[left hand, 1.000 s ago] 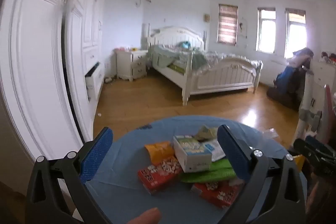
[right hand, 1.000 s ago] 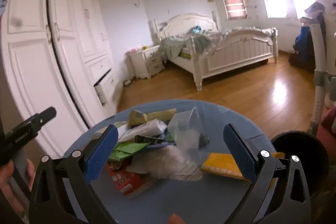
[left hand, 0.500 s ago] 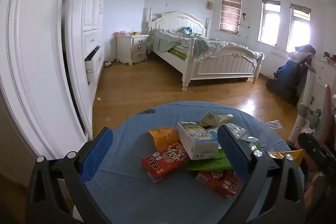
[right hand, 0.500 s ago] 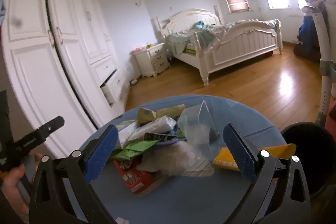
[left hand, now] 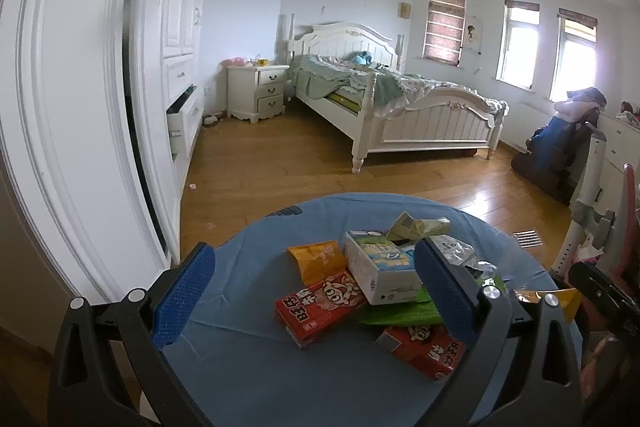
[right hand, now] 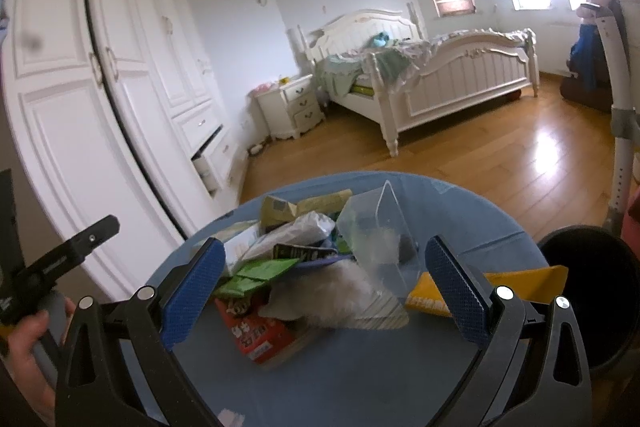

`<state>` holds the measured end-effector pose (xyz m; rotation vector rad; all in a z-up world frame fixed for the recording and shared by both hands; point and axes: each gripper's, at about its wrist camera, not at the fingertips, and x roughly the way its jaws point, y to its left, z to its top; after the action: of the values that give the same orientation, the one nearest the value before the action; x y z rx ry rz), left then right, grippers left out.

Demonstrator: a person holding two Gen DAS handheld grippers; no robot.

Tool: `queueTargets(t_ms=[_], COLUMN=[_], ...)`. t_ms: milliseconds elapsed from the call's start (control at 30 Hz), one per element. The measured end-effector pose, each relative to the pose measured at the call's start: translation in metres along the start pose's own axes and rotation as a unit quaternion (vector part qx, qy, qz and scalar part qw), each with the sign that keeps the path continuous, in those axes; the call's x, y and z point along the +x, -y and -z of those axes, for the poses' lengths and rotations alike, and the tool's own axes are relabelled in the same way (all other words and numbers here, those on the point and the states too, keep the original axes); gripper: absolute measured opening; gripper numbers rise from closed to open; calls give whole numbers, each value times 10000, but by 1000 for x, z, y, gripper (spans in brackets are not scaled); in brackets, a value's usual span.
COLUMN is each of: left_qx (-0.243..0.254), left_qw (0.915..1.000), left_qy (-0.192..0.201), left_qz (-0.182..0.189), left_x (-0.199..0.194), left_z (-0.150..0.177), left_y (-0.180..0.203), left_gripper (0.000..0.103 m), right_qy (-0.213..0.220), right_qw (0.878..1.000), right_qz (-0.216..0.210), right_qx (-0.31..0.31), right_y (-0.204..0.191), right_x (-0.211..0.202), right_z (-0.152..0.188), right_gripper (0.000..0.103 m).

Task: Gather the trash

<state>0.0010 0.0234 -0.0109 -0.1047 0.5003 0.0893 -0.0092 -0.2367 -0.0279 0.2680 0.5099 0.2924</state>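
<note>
Nearest in each wrist view, a tool is seen with its blue pads spread wide apart and nothing held: the left tool (left hand: 314, 293) and the right tool (right hand: 322, 281). Both are held level, just short of a round worktop (left hand: 248, 359) covered in blue cloth, and are aimed across it at the trash. In the right view, a hand (right hand: 24, 343) is seen at the left edge, wrapped round the handle of the other tool.

The trash is piled in the middle of the worktop. Closest to the left tool a flat red carton (left hand: 320, 305) lies partly under a white carton (left hand: 380, 265), with an orange packet (left hand: 316, 259) just beside them and a green wrapper (left hand: 396, 313) beneath. Before the right tool, a crumpled clear bag (right hand: 376, 239) stands over a white wad (right hand: 332, 293), and a yellow packet (right hand: 492, 287) lies near the right edge.

All of it is judged light. The cartons are expected to be stiff enough to be pinched across their narrow sides; the wrappers and the bag are probably soft and slippery, and are better taken at a raised fold or crumpled edge.

A dark bin (right hand: 592, 291) stands just beside the worktop on the right, the likely destination. Farther off, a bed (left hand: 400, 107) and a wardrobe (left hand: 80, 87) are seen.
</note>
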Motion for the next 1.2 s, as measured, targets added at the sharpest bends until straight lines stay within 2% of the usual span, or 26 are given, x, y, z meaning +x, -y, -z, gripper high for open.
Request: queueTargets(t_ms=[1200], left_qx=[-35], left_qw=[9998], left_qy=[-176], left_qz=[-24], left_x=[2], left_z=[-3], left_y=[-8], left_gripper=[98], right_qy=[-22], right_qw=[10000], right_qz=[7], right_qx=[-22], right_y=[2], right_x=[-1], right_z=[1], right_gripper=[99])
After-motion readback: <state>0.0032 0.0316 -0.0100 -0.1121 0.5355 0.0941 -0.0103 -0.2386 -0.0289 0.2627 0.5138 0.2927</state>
